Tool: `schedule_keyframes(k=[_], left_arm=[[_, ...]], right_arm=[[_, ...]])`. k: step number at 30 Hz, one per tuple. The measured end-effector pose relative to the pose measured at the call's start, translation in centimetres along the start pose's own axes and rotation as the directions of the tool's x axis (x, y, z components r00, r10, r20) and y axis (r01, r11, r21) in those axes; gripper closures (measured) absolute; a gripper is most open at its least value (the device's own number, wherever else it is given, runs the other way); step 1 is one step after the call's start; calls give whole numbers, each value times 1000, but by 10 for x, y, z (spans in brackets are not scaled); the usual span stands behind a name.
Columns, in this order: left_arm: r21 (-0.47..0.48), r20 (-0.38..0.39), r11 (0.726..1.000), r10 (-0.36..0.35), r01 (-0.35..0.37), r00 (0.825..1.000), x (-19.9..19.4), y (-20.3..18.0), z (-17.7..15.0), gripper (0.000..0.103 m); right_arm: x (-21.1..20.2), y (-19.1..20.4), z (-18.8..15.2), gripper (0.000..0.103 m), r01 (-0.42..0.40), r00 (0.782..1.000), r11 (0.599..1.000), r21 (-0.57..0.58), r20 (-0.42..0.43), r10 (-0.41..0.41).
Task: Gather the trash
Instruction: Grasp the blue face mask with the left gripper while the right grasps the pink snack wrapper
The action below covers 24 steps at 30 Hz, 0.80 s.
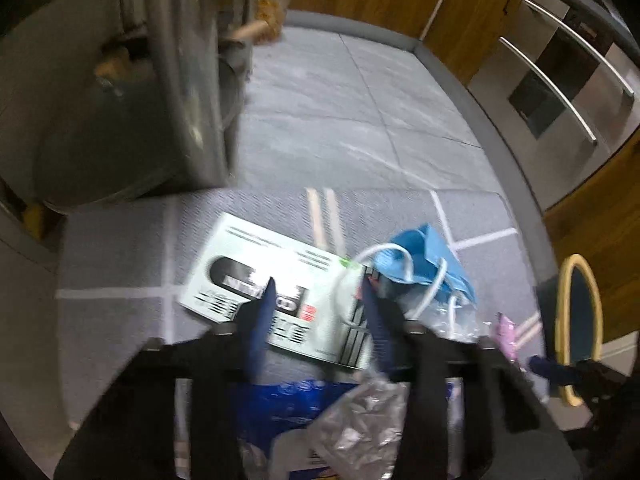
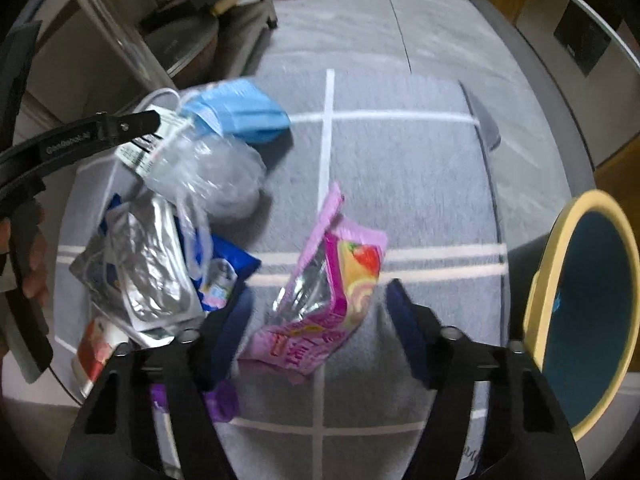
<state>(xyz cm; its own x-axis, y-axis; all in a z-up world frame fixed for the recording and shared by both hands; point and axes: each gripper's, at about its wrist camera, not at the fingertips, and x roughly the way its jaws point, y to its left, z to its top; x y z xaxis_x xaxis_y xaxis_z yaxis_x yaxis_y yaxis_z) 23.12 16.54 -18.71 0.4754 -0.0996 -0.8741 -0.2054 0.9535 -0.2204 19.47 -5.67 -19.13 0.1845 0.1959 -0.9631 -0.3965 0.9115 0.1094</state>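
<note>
Right tool [image 2: 320,300], half open, straddles a crumpled pink foil-lined wrapper [image 2: 320,300] without gripping.

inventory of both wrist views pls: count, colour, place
box: 1, pale green, on mat, under left gripper
face mask: 1, blue, far side of pile
clear plastic bag: 1, by mask
foil wrapper: 1, silver, on blue packet
blue packet: 1, under foil
pink wrapper: 1, between right gripper fingers
bin: 1, yellow rim, right of mat
mat: 1, grey, white lines
left gripper: over box
right gripper: astride pink wrapper
</note>
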Motion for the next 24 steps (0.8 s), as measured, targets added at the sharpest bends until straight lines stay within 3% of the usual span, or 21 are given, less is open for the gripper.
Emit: schedule_keyframes(k=[2,4,6,11,16,24], left_arm=[[22,1,999,-25,25,1000,-2,-7,0,91],[50,10,998,-40,39,999,-5,-16,0,97],[79,31,996,-49,46,998,-13,-25,-1,100],[131,119,991,-57,41,991,-46,-46,3,100],[151,235,986,-107,72,966,-99,-62,3,100],[177,342,981,-142,85,929,-159,-84,-5,100]], right_arm=[[5,-4,-1,56,-9,1000,1000,20,-30,10],[4,-7,-2,69,-11,999,1000,27,-36,12],[0,-7,-3,75,-20,999,999,29,-25,20],[-20,-6,-8,79,-39,998,999,4,40,39],[-43,-16,-16,82,-53,994,998,24,98,50],[-76,-31,-27,83,-80,983,995,65,172,68]])
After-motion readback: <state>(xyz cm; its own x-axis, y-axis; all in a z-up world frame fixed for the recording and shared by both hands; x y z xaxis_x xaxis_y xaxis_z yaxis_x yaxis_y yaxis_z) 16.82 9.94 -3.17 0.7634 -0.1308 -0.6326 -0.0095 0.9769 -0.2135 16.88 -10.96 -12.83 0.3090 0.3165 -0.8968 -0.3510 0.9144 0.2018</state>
